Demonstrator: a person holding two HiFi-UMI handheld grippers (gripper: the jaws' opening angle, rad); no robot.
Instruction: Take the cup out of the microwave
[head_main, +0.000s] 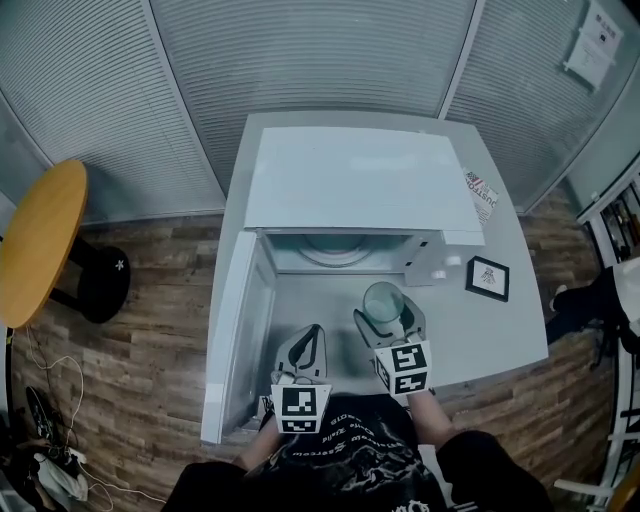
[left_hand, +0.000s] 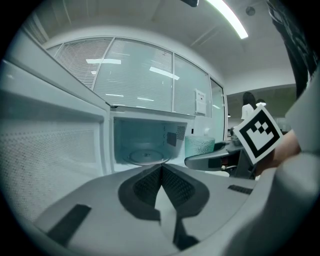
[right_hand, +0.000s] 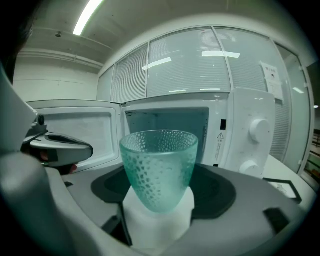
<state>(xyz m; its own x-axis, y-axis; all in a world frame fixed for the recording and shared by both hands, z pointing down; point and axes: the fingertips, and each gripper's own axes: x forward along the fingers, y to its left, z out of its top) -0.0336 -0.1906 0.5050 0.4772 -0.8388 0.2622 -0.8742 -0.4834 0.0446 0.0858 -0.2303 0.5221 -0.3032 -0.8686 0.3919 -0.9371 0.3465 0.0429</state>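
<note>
Cup (right_hand: 159, 167) of green-tinted, dimpled glass, upright and clamped low on its tapered body by the right gripper (head_main: 385, 318). It is outside the cavity, just in front of the open microwave (head_main: 355, 190) and over the grey table (head_main: 500, 330). Whether its base touches the tabletop cannot be told; the pale patch beneath it in the right gripper view is probably the table seen through the jaw gap. The door (head_main: 232, 330) stands swung out to the left, and the glass turntable (left_hand: 145, 156) inside is bare. The left gripper (left_hand: 161, 172) has its jaws pressed together on nothing and points toward the cavity, beside the right one. Judged by its look, the cup is rigid, light, empty and breakable. Smooth glass slips, though the dimples offer some purchase. A hold on the lower wall below the flare suits it, with moderate pressure and the rim level.
</note>
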